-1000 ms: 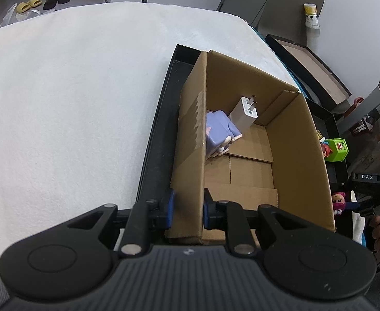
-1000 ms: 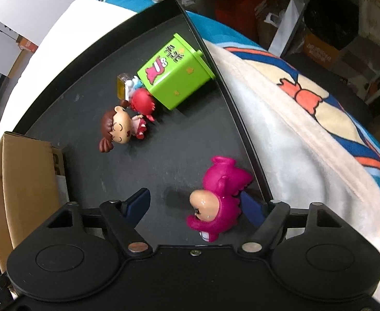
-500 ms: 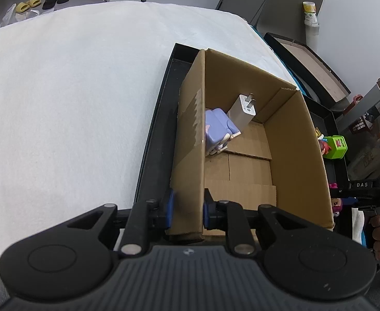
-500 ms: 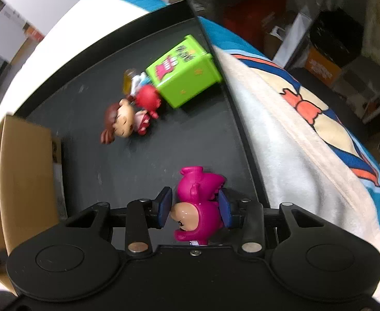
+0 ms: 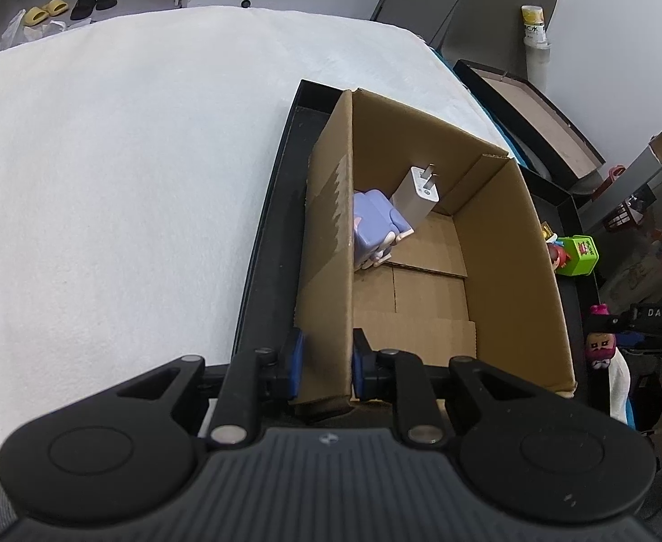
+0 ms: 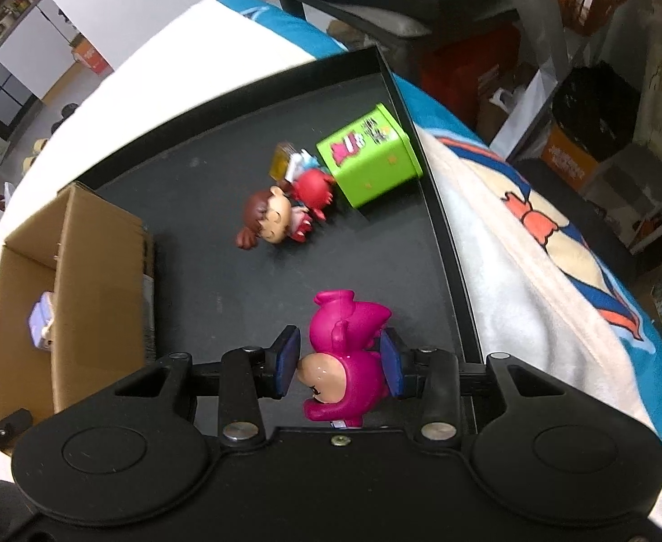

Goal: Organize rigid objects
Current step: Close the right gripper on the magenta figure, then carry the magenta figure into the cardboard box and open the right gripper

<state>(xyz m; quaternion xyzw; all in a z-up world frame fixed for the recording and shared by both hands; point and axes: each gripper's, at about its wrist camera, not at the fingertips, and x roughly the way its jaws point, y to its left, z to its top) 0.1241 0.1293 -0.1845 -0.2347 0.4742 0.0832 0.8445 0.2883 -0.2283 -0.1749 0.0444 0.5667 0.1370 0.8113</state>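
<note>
White blanket (image 5: 128,189) under black tray (image 6: 222,271), left claw (image 5: 324,359) clamped on cardboard box (image 5: 326,271) wall, right claw (image 6: 337,361) gripping pink figure (image 6: 344,357), green cube (image 6: 369,156) at far right.

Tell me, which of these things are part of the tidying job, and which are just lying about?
Part of the job:
- cardboard box, clamped by the left gripper
- pink figurine in the right gripper
- brown-haired figurine, red toy, green tin
- purple toy and charger plug, already boxed
- black tray

Lying about:
- slippers
- bottle
- cartoon blanket
</note>
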